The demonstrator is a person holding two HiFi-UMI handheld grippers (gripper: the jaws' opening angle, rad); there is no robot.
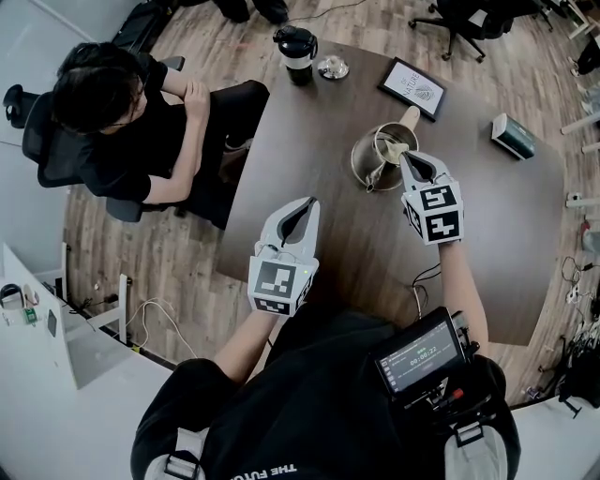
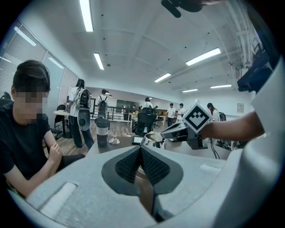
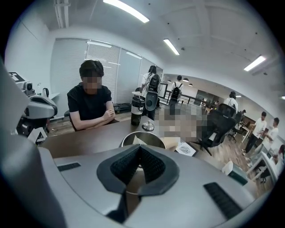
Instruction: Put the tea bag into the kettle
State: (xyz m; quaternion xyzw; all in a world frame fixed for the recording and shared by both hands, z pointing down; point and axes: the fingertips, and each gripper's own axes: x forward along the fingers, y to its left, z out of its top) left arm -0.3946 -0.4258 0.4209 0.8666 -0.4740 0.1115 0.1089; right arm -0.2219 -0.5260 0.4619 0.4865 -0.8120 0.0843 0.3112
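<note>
An open office with strip lights on a white ceiling (image 2: 133, 49) and people standing far back holds a plank floor (image 1: 141, 253) and, on it, a wide round desk (image 1: 309, 141) of dark wood; a seated person (image 1: 112, 112) in a black shirt leans at its left edge with folded arms, and a black office chair (image 1: 459, 19) stands beyond the far side; near the middle of the desk sits the open metal kettle (image 1: 361, 164); the right tool (image 1: 410, 157) reaches to its rim with its jaws together, and its own view looks straight over the closed tips into the kettle's mouth; the left tool (image 1: 302, 208) hangs over bare desk well apart from the kettle, jaws also together with nothing between them; at the far edge stand a black tumbler (image 1: 298, 54) and, just beside it, a small glass dish (image 1: 333, 67); a framed card (image 1: 412, 89) lies further right and a teal box (image 1: 513, 136) nearer the right edge; the pale tea bag (image 1: 396, 147) shows inside the kettle's mouth just past the right tool's tips, though whether the tips touch it cannot be told.
</note>
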